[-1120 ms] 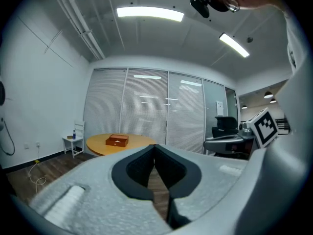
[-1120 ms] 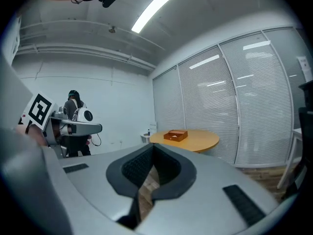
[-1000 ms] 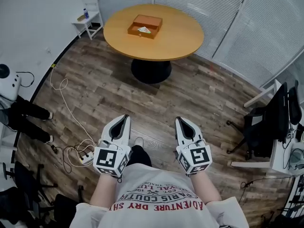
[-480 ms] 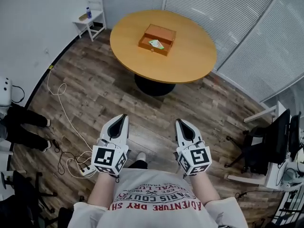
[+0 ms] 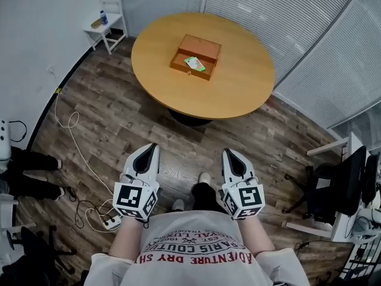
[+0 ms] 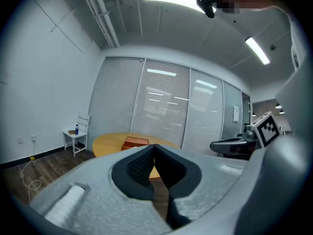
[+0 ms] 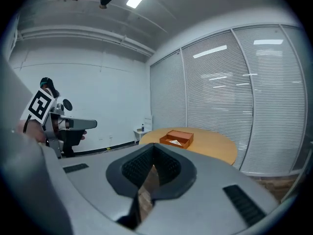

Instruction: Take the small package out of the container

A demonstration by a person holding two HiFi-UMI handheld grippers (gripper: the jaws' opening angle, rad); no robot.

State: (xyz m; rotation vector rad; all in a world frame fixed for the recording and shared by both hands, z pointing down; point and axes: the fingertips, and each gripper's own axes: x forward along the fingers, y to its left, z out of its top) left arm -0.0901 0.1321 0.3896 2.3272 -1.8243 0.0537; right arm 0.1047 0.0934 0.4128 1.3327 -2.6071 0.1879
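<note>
Head view: the left gripper [image 5: 154, 148] and right gripper [image 5: 227, 152] hang near the person's waist, each with its jaws pressed together on nothing (tips meeting). Far ahead, the small package [image 5: 194, 64] lies inside the open wooden container [image 5: 202, 45] on the round table [image 5: 238, 91], well apart from both.

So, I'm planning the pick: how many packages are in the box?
1. A small package lies in the open box on the round table; more may hide underneath.
</note>
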